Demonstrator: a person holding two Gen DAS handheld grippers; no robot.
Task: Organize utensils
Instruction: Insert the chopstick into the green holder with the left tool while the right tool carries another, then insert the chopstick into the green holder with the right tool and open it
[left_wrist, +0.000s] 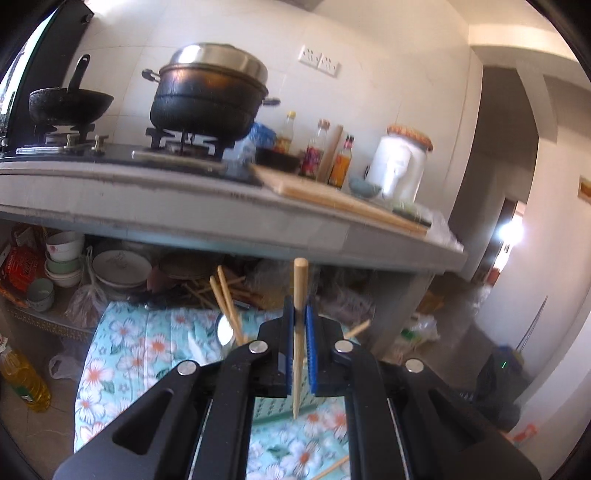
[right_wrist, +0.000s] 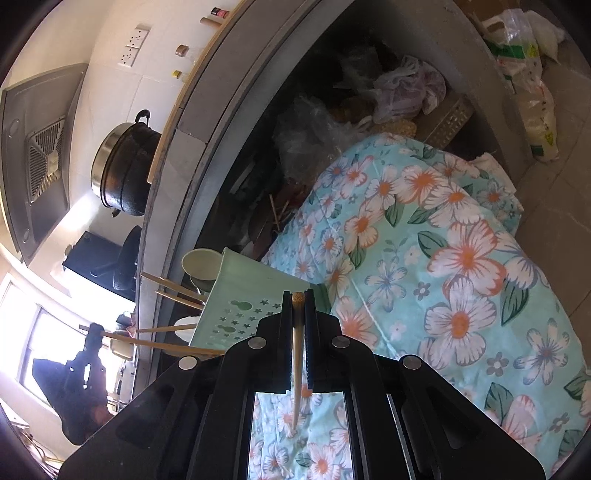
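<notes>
My left gripper (left_wrist: 300, 306) is shut on a wooden chopstick (left_wrist: 299, 291) that stands nearly upright between its blue pads, above the floral cloth (left_wrist: 147, 350). Two more chopsticks (left_wrist: 226, 302) and a spoon (left_wrist: 225, 328) stick up just left of it. My right gripper (right_wrist: 298, 295) is shut on another wooden chopstick (right_wrist: 297, 354), close beside a pale green perforated utensil holder (right_wrist: 251, 295). The holder has several chopsticks (right_wrist: 173, 288) and a pale spoon (right_wrist: 201, 264) poking out of its mouth. The left gripper (right_wrist: 92, 328) appears in the right wrist view holding its chopstick.
A grey counter (left_wrist: 184, 206) carries a black pot (left_wrist: 210, 96), a wok (left_wrist: 70, 103), bottles and a white jar (left_wrist: 400, 162). Bowls and plates (left_wrist: 118, 269) are stacked under it. A loose chopstick (left_wrist: 332, 469) lies on the cloth. Plastic bags (right_wrist: 532, 81) sit on the floor.
</notes>
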